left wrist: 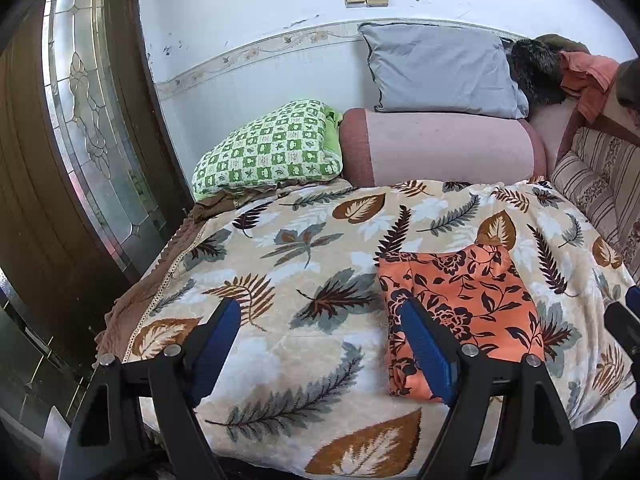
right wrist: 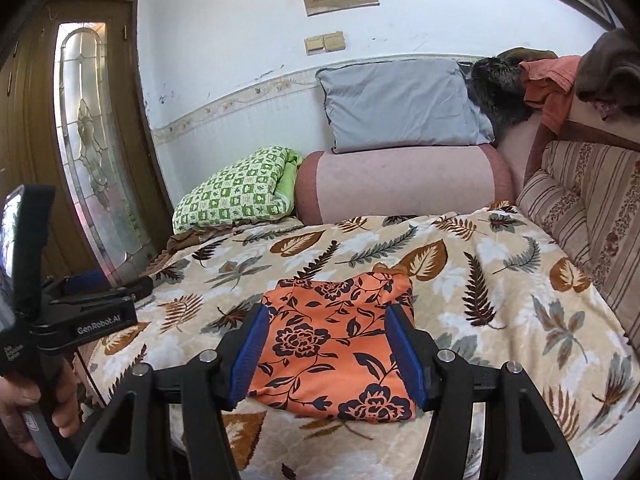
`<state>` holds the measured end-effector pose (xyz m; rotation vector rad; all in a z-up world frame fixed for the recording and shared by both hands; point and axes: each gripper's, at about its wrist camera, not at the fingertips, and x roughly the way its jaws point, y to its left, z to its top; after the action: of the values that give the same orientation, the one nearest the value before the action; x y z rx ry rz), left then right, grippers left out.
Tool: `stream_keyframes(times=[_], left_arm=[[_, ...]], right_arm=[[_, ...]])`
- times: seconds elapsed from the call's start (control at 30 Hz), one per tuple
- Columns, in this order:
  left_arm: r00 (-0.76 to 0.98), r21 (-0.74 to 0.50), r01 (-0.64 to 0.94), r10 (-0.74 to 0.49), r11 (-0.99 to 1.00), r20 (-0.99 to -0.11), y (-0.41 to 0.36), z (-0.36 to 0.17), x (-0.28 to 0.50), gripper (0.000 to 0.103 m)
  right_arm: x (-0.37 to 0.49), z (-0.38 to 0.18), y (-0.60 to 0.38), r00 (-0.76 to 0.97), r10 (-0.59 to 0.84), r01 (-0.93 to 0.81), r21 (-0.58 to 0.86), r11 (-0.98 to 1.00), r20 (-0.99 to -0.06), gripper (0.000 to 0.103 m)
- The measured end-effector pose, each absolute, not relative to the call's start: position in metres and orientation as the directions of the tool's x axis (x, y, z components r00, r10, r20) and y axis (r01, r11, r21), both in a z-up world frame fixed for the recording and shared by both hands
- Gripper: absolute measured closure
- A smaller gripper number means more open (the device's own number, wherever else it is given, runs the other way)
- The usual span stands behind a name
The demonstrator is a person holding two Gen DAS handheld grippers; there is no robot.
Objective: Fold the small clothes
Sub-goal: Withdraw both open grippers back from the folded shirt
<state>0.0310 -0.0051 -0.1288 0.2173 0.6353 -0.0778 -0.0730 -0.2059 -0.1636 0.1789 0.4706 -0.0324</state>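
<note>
An orange cloth with dark flowers [left wrist: 460, 296] lies folded into a small rectangle on the leaf-patterned blanket [left wrist: 288, 364], near its front edge. My left gripper [left wrist: 316, 306] hovers open over bare blanket, with the cloth just behind its right finger [left wrist: 428, 348]. Nothing is between its fingers. In the right wrist view the folded cloth [right wrist: 332, 364] lies flat beyond and below my right gripper [right wrist: 328, 312], whose blue pads stand apart and clear of it. A hand [right wrist: 24, 408] holds the left gripper [right wrist: 100, 300] at the left edge.
A green checked pillow [left wrist: 268, 148], a pink bolster [left wrist: 440, 144] and a grey pillow [left wrist: 440, 72] line the wall at the back. A striped cushion [left wrist: 600, 176] borders the right side. A dark door with a glass panel [left wrist: 92, 120] stands on the left.
</note>
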Motion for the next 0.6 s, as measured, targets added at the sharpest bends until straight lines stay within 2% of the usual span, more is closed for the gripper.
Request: stream_keyframes(times=[0.6], left_arm=[[0.816, 0.167, 0.126, -0.007, 0.978, -0.577, 0.007, -0.123, 0.025, 0.02]], right_arm=[[-0.062, -0.168, -0.185, 0.877, 0.041, 0.02, 0.123, 0.992, -0.478, 0.039]])
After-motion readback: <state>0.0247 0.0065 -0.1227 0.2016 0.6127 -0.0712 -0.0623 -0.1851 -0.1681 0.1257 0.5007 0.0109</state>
